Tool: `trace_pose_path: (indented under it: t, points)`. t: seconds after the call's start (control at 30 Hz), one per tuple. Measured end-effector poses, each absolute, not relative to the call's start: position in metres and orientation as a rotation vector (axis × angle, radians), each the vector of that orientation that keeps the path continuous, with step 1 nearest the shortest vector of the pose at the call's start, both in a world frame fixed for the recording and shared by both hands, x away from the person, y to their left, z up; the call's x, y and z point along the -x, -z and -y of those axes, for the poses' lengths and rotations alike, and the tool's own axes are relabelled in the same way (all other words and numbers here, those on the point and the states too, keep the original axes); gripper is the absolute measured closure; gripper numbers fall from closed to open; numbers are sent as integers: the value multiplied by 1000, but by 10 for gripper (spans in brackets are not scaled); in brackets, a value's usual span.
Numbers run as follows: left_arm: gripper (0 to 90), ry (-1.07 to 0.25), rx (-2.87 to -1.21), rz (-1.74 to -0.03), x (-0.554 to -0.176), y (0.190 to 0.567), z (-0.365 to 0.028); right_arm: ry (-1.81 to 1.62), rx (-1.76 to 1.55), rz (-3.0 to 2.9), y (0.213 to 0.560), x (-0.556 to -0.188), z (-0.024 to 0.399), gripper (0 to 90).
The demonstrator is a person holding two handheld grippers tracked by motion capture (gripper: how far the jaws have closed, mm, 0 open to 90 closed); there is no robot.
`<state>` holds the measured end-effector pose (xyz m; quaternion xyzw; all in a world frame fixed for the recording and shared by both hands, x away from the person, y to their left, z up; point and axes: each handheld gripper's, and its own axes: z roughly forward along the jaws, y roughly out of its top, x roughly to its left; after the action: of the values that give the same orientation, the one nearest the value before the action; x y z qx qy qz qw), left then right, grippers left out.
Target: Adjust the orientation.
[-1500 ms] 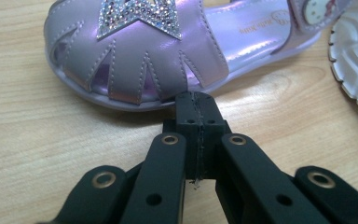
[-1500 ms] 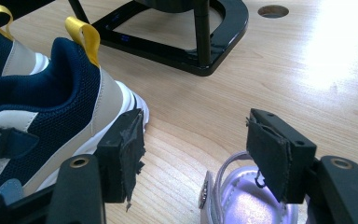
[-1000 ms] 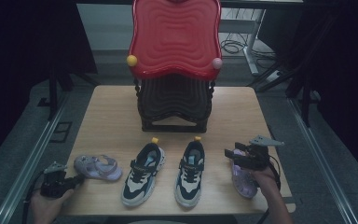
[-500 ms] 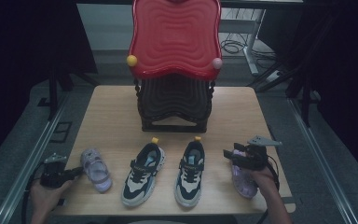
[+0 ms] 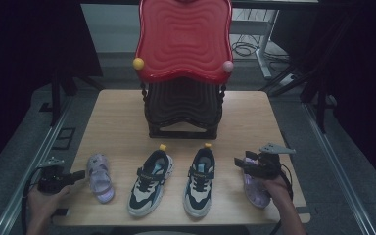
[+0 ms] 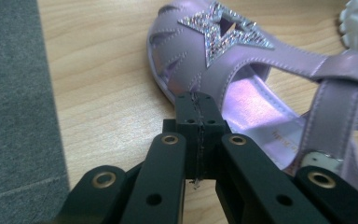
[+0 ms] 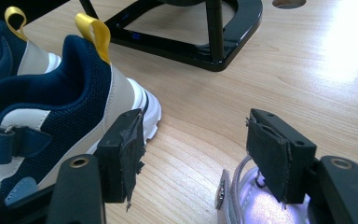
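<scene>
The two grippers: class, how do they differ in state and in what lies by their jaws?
The left gripper is shut, its tip beside the left sandal; the right gripper is open, jaws apart above the right sandal. Both are hand-held, black, and grip nothing.

A: Right sandal [image 5: 256, 188], high view: heel end covered by the right gripper [image 5: 241, 164] and hand. In the right gripper view it's cut by the bottom edge, just a buckle and strap.

B: Left sandal [image 6: 242, 88], left gripper view: heel runs off the right edge; the shut jaws cover part of its near rim.

A: Whether those jaws touch it, can't tell.

B: Stand [image 5: 183, 105] under the red top [image 5: 183, 39]: shadowed, detail unreadable. Top itself clipped by the upper edge.
</scene>
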<state>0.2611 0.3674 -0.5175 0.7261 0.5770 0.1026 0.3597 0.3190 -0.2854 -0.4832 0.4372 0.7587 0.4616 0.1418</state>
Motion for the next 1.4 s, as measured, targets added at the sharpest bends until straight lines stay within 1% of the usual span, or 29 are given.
trace_pose_path:
  t: [0.17,0.43,0.8,1.07,1.4]
  points:
    - [898,-248,-1864,-1506,-267,517,-372,-1336,-1260,-2187,482,-320,286,374]
    - [898,-233,-1878,-1525,-278,523,-370,-1335,-1263,-2170,481,-319,289,375]
    - [897,-215,-1913,-1468,-302,520,-368,-1338,-1268,-2152,480,-318,291,376]
    - [898,-170,-1930,-1428,-322,525,-365,-1333,-1273,-2154,481,-318,292,376]
    - [898,-168,-1968,-1389,-333,522,-357,-1329,-1275,-2162,482,-318,292,375]
